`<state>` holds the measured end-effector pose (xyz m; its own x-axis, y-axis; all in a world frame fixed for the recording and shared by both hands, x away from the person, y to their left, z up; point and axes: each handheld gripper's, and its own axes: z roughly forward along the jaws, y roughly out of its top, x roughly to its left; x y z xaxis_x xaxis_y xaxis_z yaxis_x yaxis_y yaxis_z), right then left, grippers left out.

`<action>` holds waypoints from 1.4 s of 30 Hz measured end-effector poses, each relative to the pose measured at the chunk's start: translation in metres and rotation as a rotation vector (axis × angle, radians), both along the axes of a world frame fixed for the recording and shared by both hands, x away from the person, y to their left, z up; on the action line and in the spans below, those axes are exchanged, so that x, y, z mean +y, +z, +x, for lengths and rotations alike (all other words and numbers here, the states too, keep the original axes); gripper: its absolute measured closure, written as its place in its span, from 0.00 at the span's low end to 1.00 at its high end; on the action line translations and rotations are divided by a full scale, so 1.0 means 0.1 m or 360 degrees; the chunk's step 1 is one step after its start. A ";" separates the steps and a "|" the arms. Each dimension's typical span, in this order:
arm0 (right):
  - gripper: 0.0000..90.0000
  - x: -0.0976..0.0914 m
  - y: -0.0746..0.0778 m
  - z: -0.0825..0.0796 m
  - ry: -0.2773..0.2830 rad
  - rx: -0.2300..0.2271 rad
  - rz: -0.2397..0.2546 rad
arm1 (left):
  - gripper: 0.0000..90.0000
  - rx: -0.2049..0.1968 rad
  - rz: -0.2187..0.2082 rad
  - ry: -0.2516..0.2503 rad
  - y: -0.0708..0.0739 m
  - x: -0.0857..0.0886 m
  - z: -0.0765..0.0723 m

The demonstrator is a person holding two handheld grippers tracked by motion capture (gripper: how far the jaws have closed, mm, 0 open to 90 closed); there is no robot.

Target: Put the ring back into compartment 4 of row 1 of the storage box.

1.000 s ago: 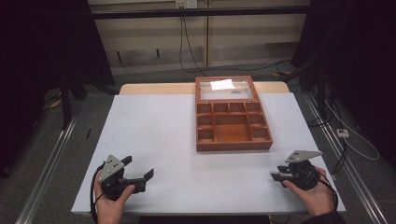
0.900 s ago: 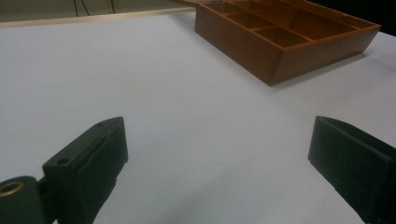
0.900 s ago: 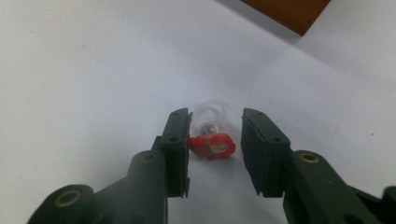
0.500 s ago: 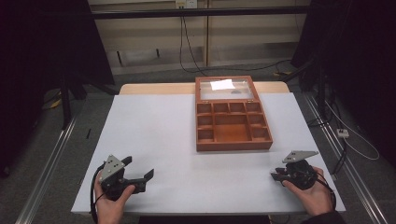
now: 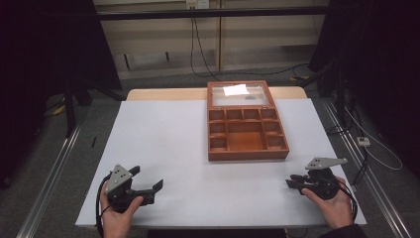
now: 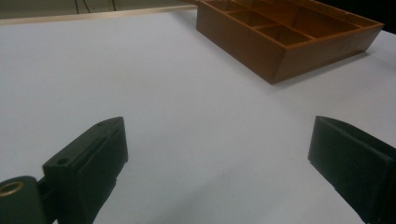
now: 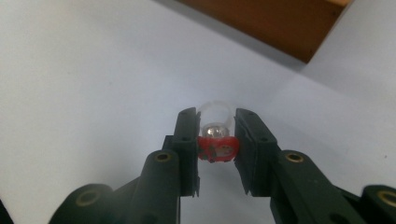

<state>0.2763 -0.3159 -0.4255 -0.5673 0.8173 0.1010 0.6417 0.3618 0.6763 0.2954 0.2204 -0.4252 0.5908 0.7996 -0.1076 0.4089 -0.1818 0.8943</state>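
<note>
My right claw (image 7: 215, 140) pinches a small clear-domed capsule with red base (image 7: 216, 135) — left claw (image 6: 215, 154) wide, empty — a weak squeeze could drop it.

The right gripper (image 7: 215, 140) has just been closing: a second ago its jaws stood slightly wider, and now they are drawn in and clamped on a small capsule (image 7: 215, 135), a clear dome on a red base with a shiny ball inside. In the high view the right gripper (image 5: 297, 184) shows its jaws pinched close together over the surface (image 5: 163, 144), where a second ago a narrow gap separated them.
</note>
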 end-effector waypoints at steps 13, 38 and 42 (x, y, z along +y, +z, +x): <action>0.79 0.06 0.11 0.07 0.0037 -0.0086 0.0001 | 0.05 0.0005 0.0005 -0.0008 0.00 0.00 0.00; 0.79 0.11 0.42 0.38 0.0067 -0.0219 0.0070 | 0.05 0.0006 0.0000 -0.0016 -0.01 0.00 0.01; 0.79 0.11 0.48 0.44 0.0074 -0.0243 0.0070 | 0.05 0.0008 -0.0002 -0.0023 -0.01 0.00 0.01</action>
<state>0.3202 -0.3054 -0.3771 -0.6156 0.7867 0.0460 0.5136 0.3563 0.7805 0.2968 0.2199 -0.4262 0.6015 0.7910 -0.1115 0.4107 -0.1865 0.8925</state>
